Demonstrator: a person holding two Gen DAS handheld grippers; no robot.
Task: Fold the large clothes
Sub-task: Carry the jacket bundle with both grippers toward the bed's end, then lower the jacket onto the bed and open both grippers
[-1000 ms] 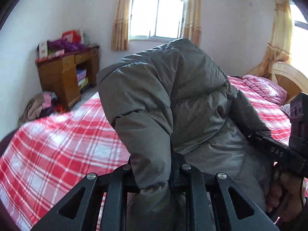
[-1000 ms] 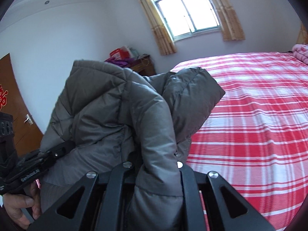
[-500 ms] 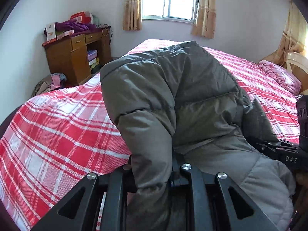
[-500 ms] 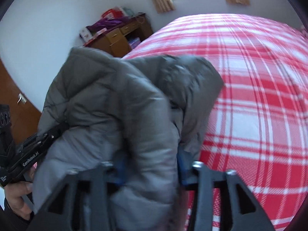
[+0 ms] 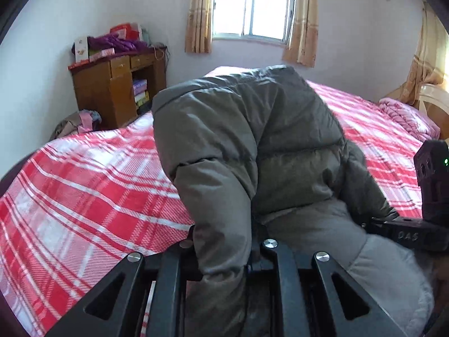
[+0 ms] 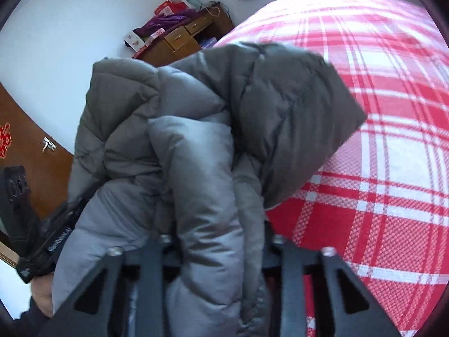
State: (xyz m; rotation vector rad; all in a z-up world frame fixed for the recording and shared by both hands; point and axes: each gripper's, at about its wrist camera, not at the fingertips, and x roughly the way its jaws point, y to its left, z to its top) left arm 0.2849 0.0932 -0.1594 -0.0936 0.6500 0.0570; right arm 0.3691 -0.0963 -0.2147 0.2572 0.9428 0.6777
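A grey-green puffer jacket [image 5: 252, 146] hangs bunched in front of both cameras, above a bed with a red and white plaid cover [image 5: 84, 196]. My left gripper [image 5: 224, 250] is shut on a thick fold of the jacket; its fingertips are buried in the fabric. My right gripper [image 6: 221, 238] is shut on another fold of the jacket [image 6: 196, 140], over the bed [image 6: 378, 168]. The right gripper's body shows at the right edge of the left wrist view [image 5: 407, 233]. The left gripper's body shows at the left edge of the right wrist view [image 6: 42, 238].
A wooden desk [image 5: 112, 90] with clutter on top stands against the far wall left of the window [image 5: 252, 8]. A clothes pile [image 5: 78, 120] lies on the floor beside it. A pink blanket [image 5: 407, 118] lies by the headboard. A brown door [image 6: 22, 140] is at left.
Both grippers have tilted down toward the bed with the jacket still held. The jacket hangs lower and nearer the plaid cover.
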